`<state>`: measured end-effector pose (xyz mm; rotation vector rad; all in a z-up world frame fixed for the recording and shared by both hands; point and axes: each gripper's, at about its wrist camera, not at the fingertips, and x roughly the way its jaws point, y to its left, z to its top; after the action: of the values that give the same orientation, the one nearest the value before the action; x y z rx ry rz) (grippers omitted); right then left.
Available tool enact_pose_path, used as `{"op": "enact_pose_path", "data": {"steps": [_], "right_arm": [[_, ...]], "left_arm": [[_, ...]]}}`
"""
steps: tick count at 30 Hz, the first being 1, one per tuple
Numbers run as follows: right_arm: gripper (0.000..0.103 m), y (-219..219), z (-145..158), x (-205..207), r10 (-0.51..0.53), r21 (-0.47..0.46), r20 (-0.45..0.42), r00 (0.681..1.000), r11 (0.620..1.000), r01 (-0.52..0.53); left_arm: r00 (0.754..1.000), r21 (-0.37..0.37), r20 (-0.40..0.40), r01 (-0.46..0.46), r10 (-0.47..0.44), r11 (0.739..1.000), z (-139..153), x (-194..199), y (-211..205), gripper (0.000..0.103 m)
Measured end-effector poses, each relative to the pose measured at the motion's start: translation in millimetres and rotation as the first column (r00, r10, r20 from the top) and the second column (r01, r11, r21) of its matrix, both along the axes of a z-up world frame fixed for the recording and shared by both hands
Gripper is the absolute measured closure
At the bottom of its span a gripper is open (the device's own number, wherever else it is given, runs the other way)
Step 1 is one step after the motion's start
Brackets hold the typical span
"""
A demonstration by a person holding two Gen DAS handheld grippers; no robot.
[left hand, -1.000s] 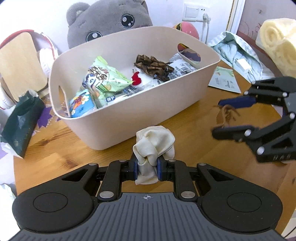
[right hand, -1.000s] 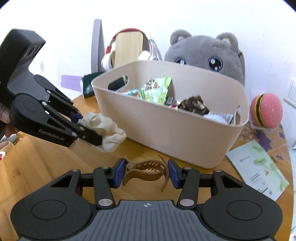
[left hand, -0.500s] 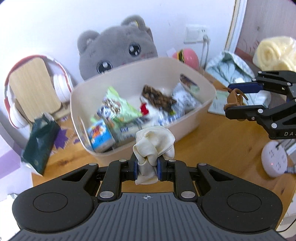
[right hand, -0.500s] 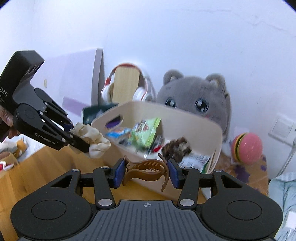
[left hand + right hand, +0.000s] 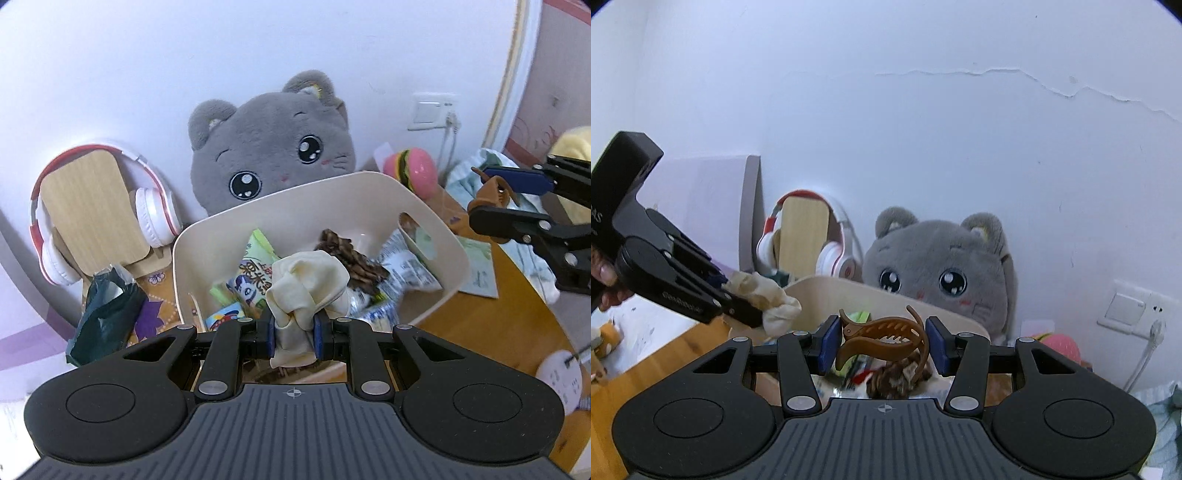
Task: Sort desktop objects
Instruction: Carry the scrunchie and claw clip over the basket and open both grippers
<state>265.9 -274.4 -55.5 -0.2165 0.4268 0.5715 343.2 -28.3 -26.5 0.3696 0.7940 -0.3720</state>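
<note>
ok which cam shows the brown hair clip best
The right wrist view: the brown hair clip sits centred and close between the right tongs, its teeth and curved prongs plain to see. The left wrist view shows only a small part of it at the right edge, mostly hidden by the tongs' fingers.

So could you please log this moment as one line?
left gripper: shut on cream cloth, above bin | right gripper: shut on brown hair claw, near bin

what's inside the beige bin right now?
The beige plastic bin holds a green snack packet, a pony-print packet, a brown dried cluster and a white printed wrapper. The cream cloth, held in the left tool, hides the middle.
</note>
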Motion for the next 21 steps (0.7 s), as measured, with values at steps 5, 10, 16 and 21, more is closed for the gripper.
{"op": "enact_pose_path", "data": {"steps": [5, 10, 16, 21], "right_arm": [[0.057, 18.5, -3.8, 15.4, 0.015, -0.006, -0.007, 1.000, 1.000, -0.015], [0.057, 38.1, -18.1, 35.2, 0.020, -0.041, -0.050, 0.999, 0.999, -0.022], [0.057, 48.9, -46.4, 61.1, -0.001, -0.065, -0.158, 0.987, 0.998, -0.009], [0.057, 58.1, -67.7, 70.2, 0.000, -0.124, -0.204, 0.979, 0.992, -0.026]], "left_arm": [[0.999, 0.014, -0.023, -0.045, 0.045, 0.999, -12.7, 24.5, -4.1, 0.084], [0.992, 0.056, -0.052, -0.115, 0.118, 0.992, -31.1, 51.1, -5.0, 0.084], [0.974, 0.092, -0.102, -0.196, 0.205, 0.976, -56.0, 68.0, -0.6, 0.084], [0.961, 0.102, -0.140, -0.226, 0.239, 0.969, -68.7, 72.9, 1.9, 0.084]]}}
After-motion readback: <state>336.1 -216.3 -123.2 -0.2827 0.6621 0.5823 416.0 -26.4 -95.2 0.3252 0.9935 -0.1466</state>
